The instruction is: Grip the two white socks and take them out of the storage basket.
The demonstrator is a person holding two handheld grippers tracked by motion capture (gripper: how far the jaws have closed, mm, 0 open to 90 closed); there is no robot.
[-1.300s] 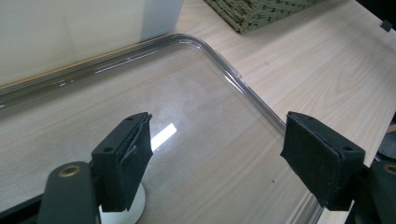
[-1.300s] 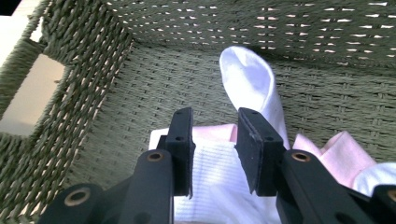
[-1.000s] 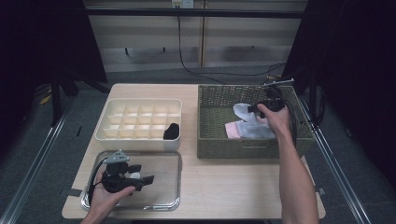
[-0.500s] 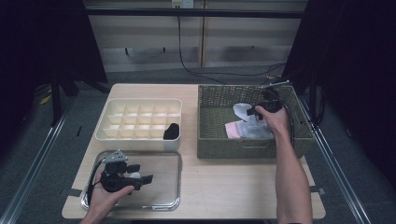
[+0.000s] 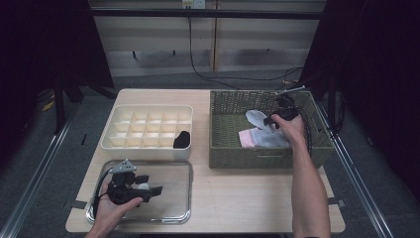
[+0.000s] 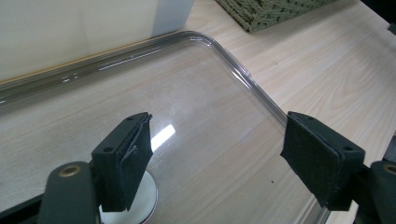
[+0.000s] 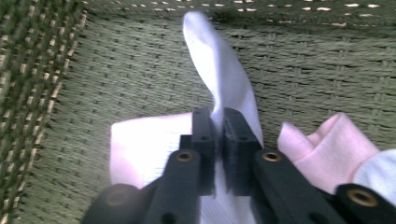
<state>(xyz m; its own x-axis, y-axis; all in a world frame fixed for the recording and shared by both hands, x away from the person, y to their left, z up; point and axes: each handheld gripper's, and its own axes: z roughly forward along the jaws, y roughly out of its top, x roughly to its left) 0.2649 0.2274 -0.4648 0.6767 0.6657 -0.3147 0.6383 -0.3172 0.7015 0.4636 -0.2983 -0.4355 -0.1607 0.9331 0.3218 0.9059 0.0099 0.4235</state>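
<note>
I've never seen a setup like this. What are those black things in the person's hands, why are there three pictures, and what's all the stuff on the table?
A person holds a hand-held clamp with two black jaws in each hand. One picture looks down from above the wooden table; each of the other two comes from a camera riding on one clamp.

On the table stand a cream divided box with something dark in one compartment, a clear tray and a green woven basket holding white and pink cloths.

The left gripper hovers open over the tray. The right gripper, inside the basket, has just closed its jaws on a white sock.
</note>
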